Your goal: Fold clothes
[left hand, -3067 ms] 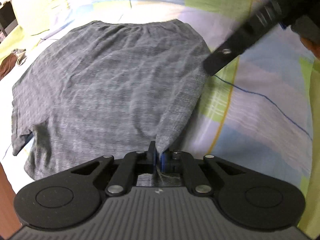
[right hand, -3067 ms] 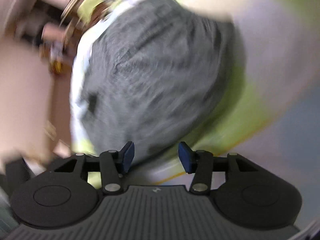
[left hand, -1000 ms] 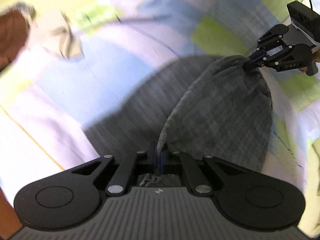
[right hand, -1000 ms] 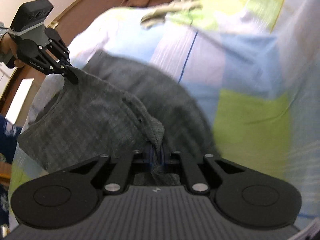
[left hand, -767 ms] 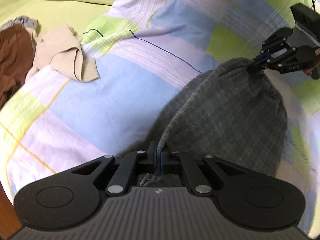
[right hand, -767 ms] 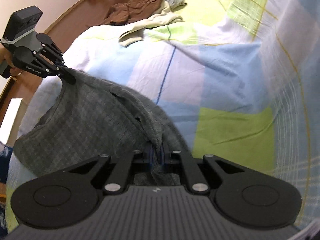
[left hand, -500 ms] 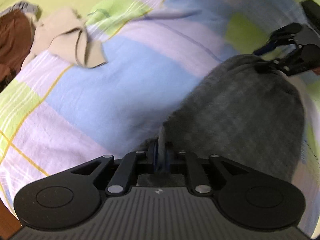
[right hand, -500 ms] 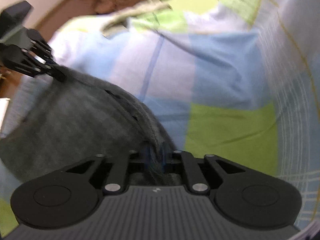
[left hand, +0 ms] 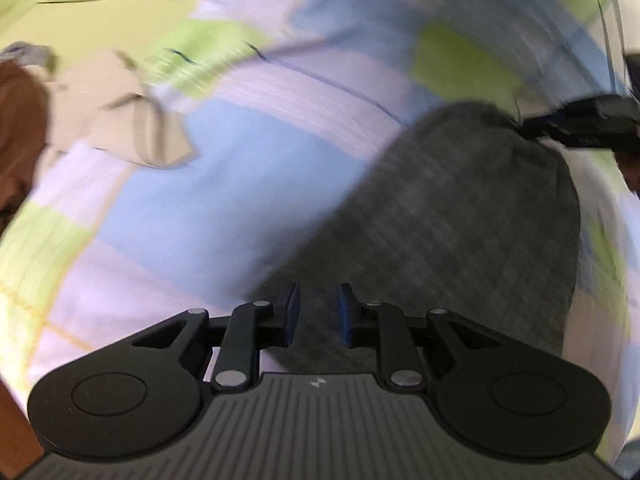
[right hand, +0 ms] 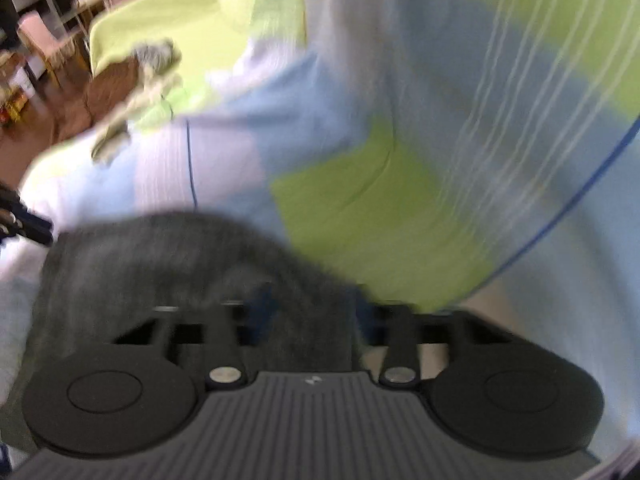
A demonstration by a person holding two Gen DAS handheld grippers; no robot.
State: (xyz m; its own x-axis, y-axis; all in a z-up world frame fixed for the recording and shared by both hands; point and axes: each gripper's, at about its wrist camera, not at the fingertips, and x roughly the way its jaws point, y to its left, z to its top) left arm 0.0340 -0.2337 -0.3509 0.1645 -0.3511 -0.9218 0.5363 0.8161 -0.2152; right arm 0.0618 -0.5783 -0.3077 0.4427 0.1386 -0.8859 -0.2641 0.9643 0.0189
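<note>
The grey garment [left hand: 460,208] is lying folded over on the checked bedspread [left hand: 224,168], its near edge reaching under both tools. The left gripper [left hand: 318,314] is opening, its blue pads [left hand: 293,312] standing clear of the cloth, which is showing in the gap between them without being pinched. The right gripper [right hand: 312,312] is blurred; its jaws are closing, parted over the cloth and not yet pressing it. A beige garment [left hand: 132,120] and a brown garment [left hand: 18,136] are lying well apart on the bed.
</note>
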